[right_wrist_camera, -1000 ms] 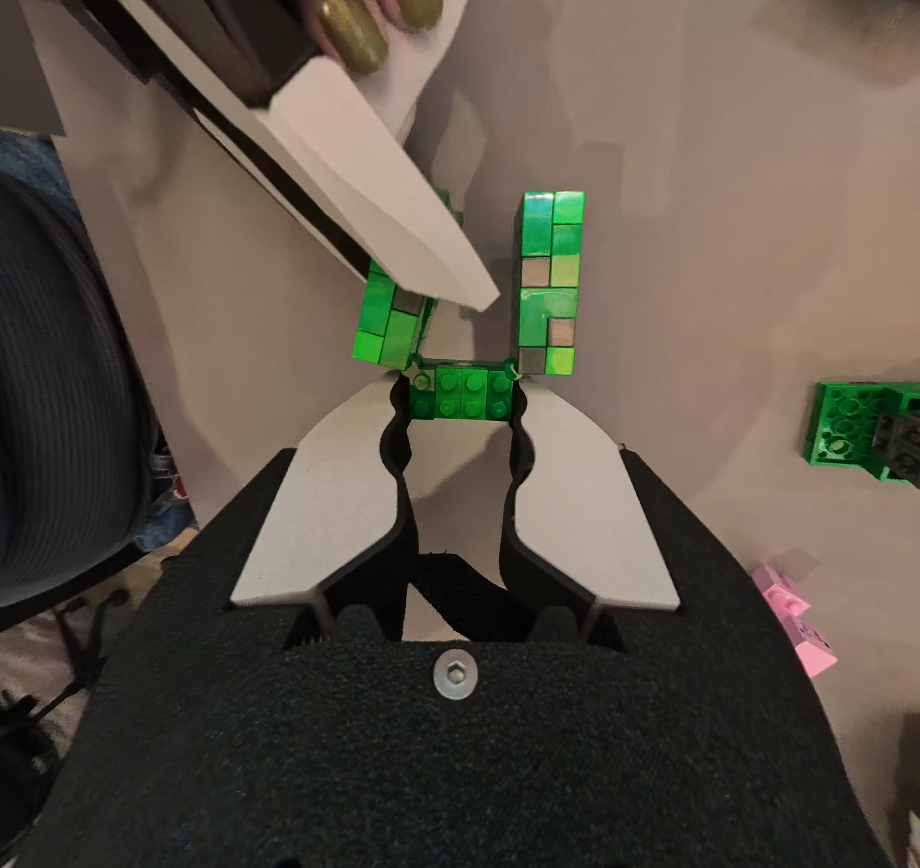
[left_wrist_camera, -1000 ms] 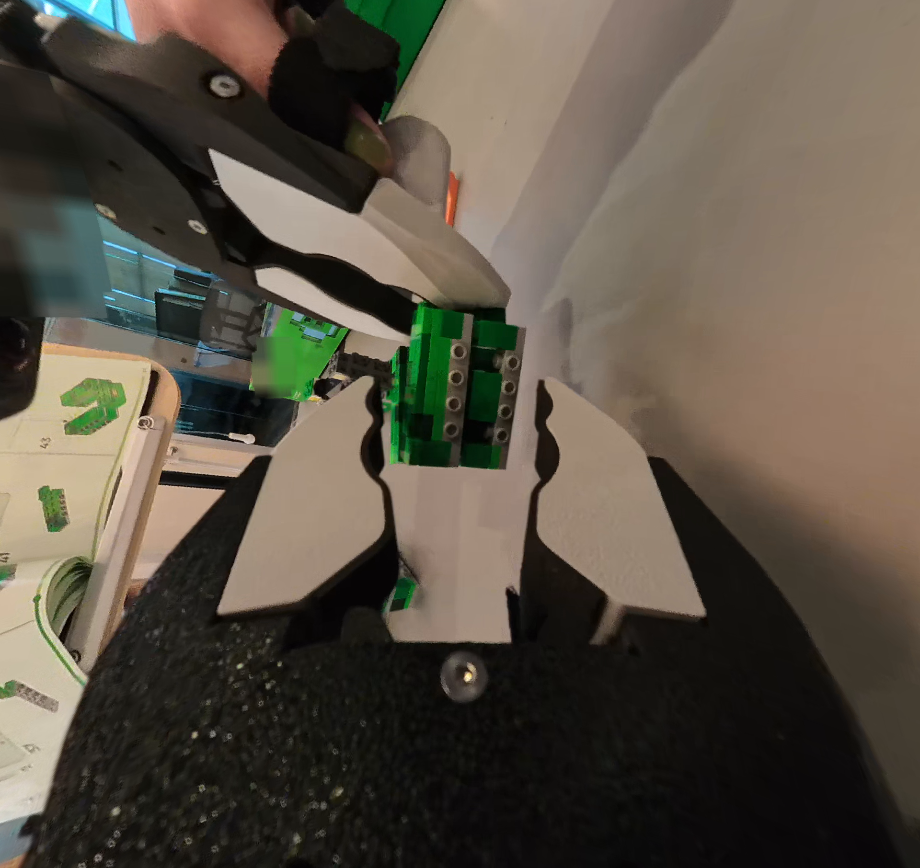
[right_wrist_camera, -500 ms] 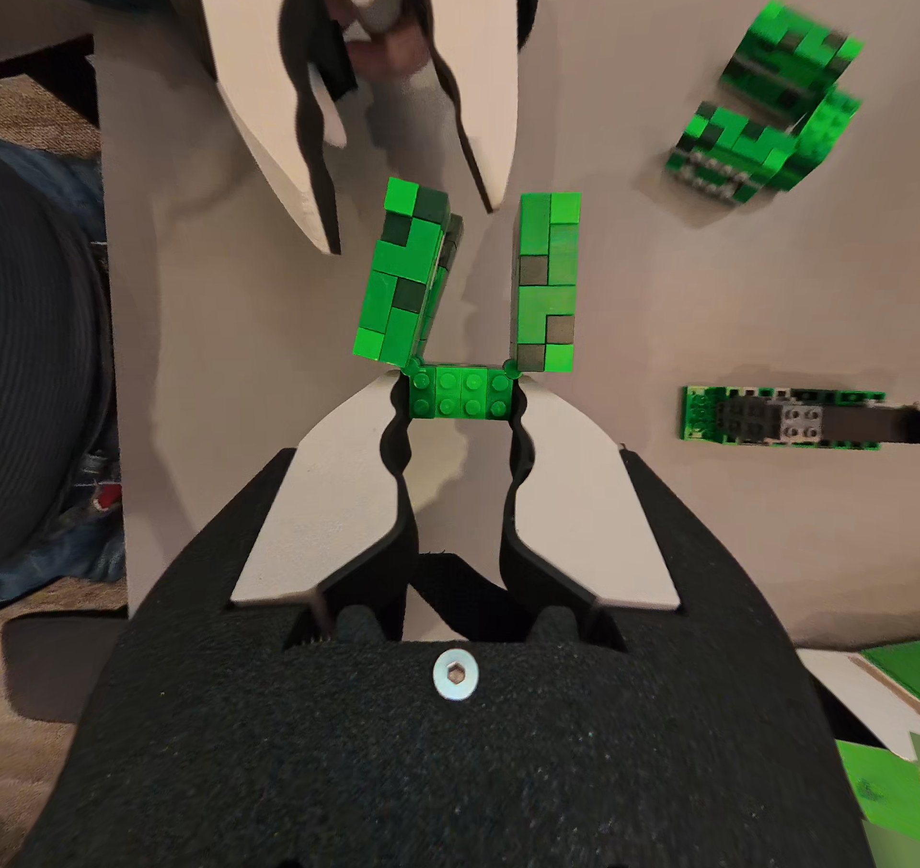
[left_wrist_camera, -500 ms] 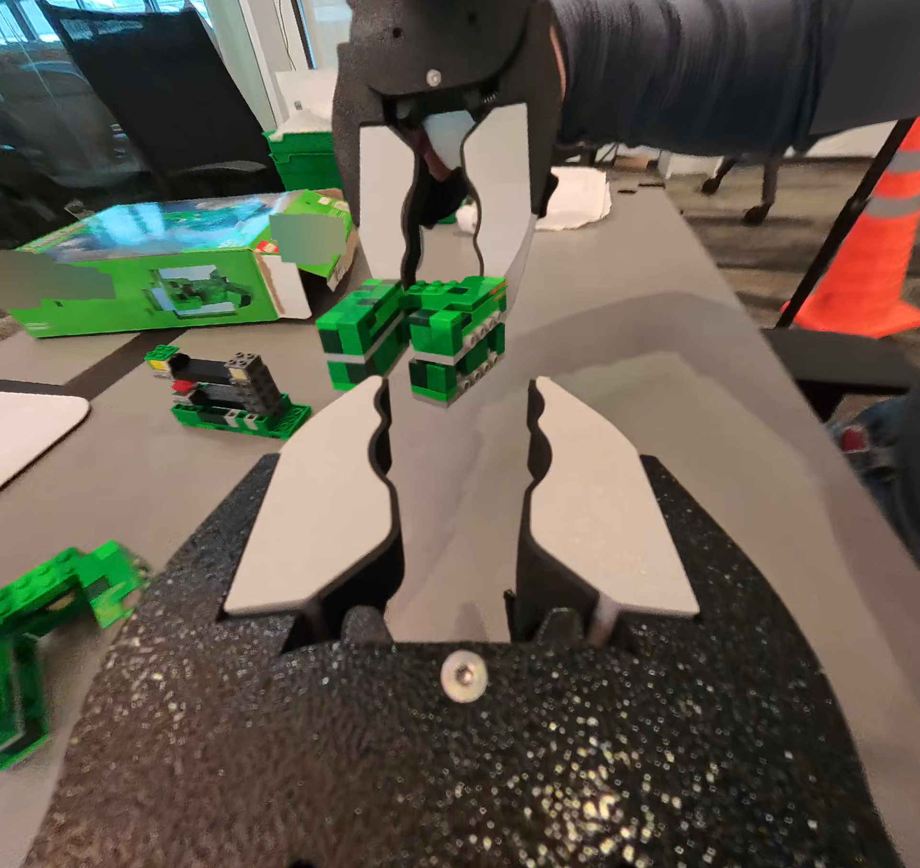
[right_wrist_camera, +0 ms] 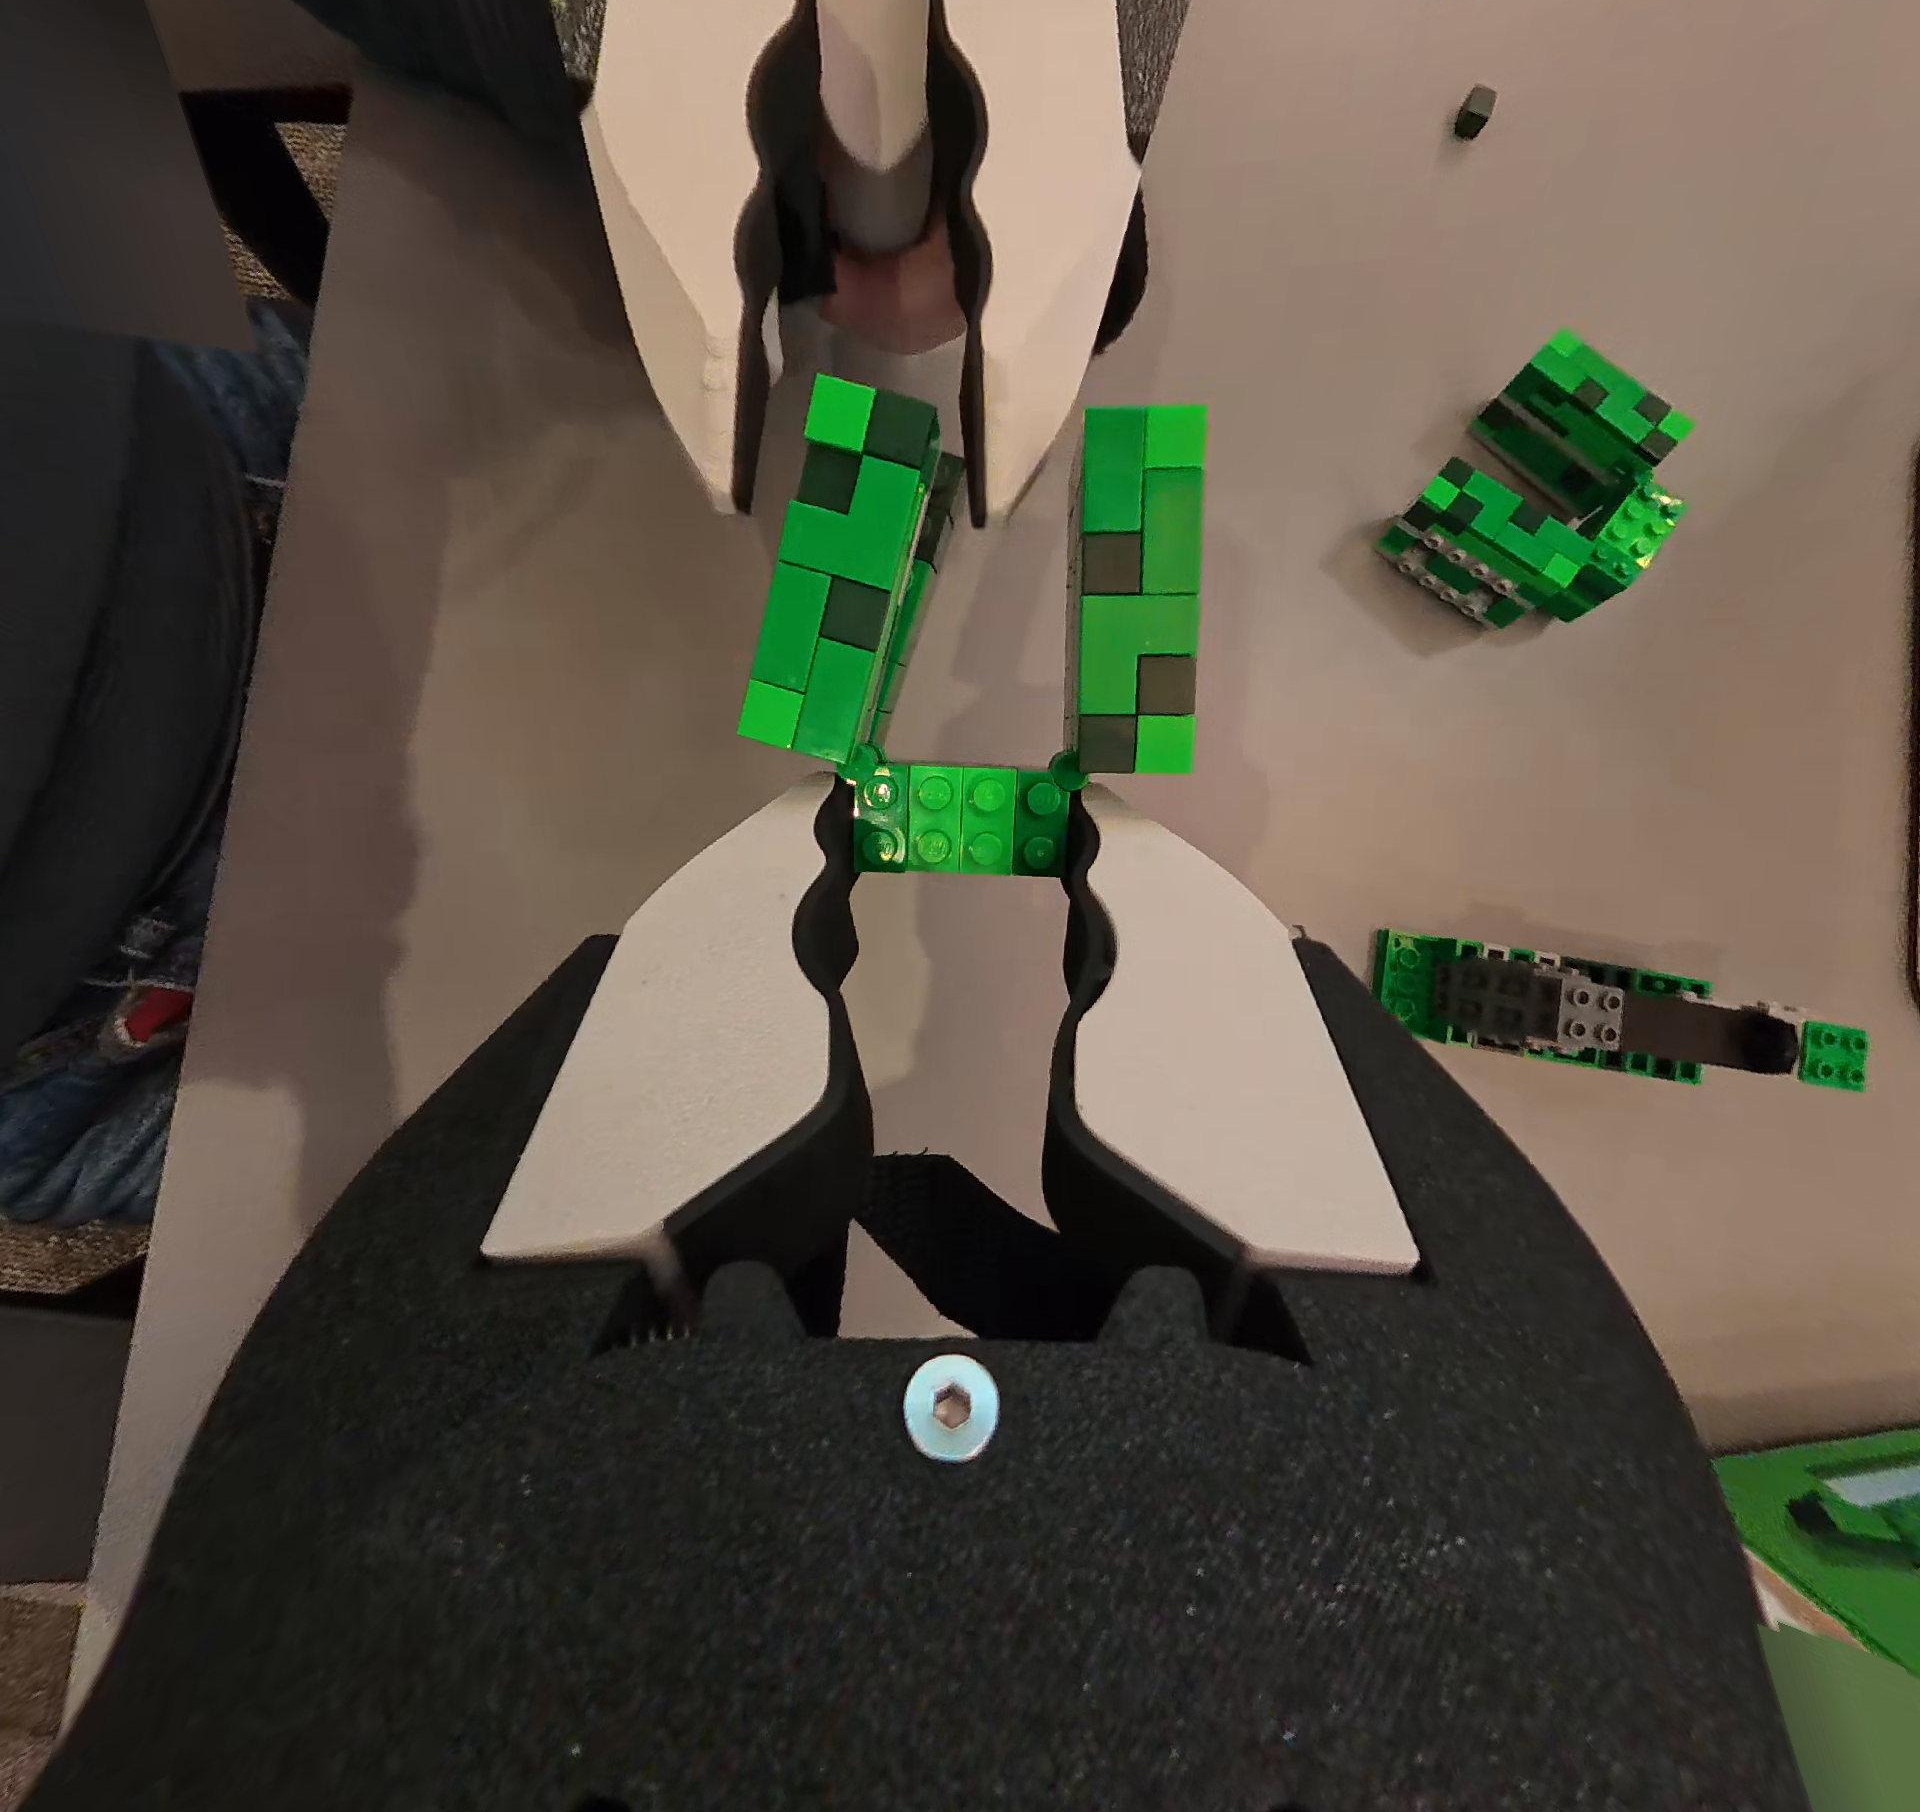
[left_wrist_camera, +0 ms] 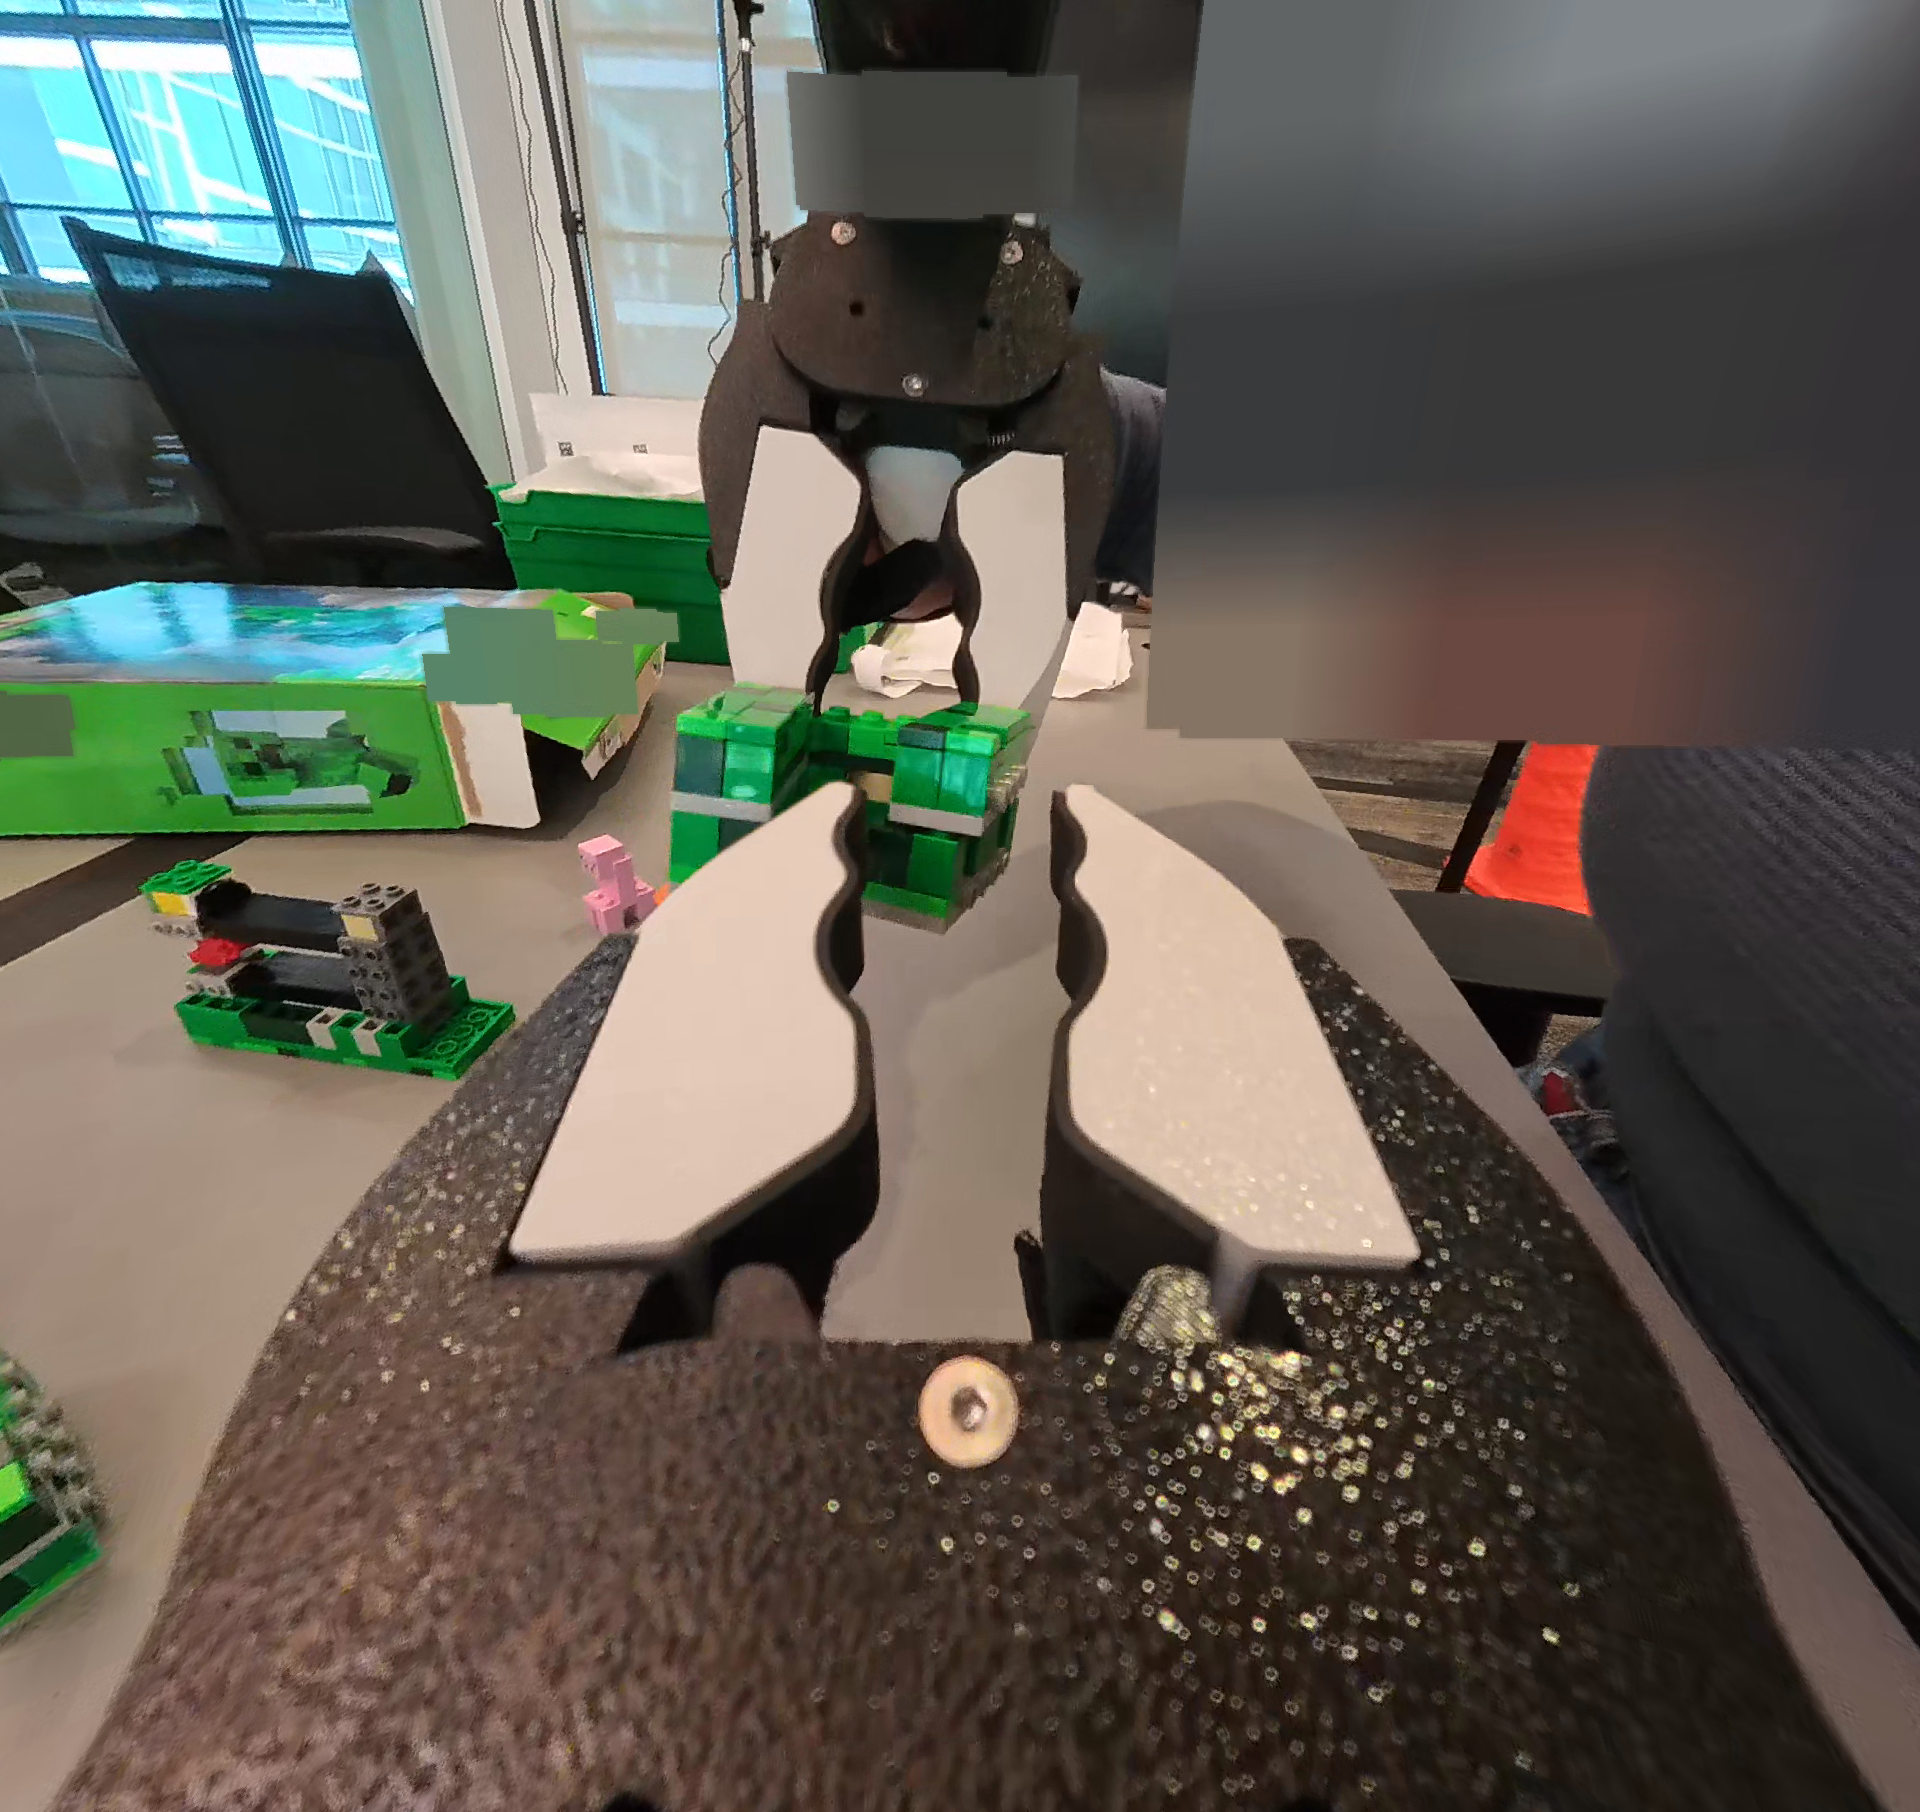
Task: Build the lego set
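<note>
Your right gripper (right_wrist_camera: 961, 817) is clamped on the green lego assembly (right_wrist_camera: 961, 682): a short studded bridge piece pinched between its fingertips, with two tiled legs in light and dark green squares sticking out ahead of the tips. The leg on the left tilts outward, the one on the right runs straight. In the left wrist view the same assembly (left_wrist_camera: 847, 801) sits just past your left gripper (left_wrist_camera: 956, 817), partly hidden behind its left finger, so its lower part is hard to make out. Your left gripper has its jaws spread with nothing between them. Whether the assembly rests on the grey tabletop (left_wrist_camera: 260, 1191) or hangs just above it, cannot tell.

To the left of your left gripper, a black, grey and green lego build (left_wrist_camera: 322, 973) stands on the tabletop; a small pink piece (left_wrist_camera: 615, 884) lies near the assembly. Farther left is the green set box (left_wrist_camera: 239, 713), its print blurred over, nothing readable. To the right of your right gripper lie a curved green lego section (right_wrist_camera: 1538, 495), a long flat green-and-grey strip (right_wrist_camera: 1610, 1019), and a few loose small bricks (right_wrist_camera: 1475, 110) well apart.
</note>
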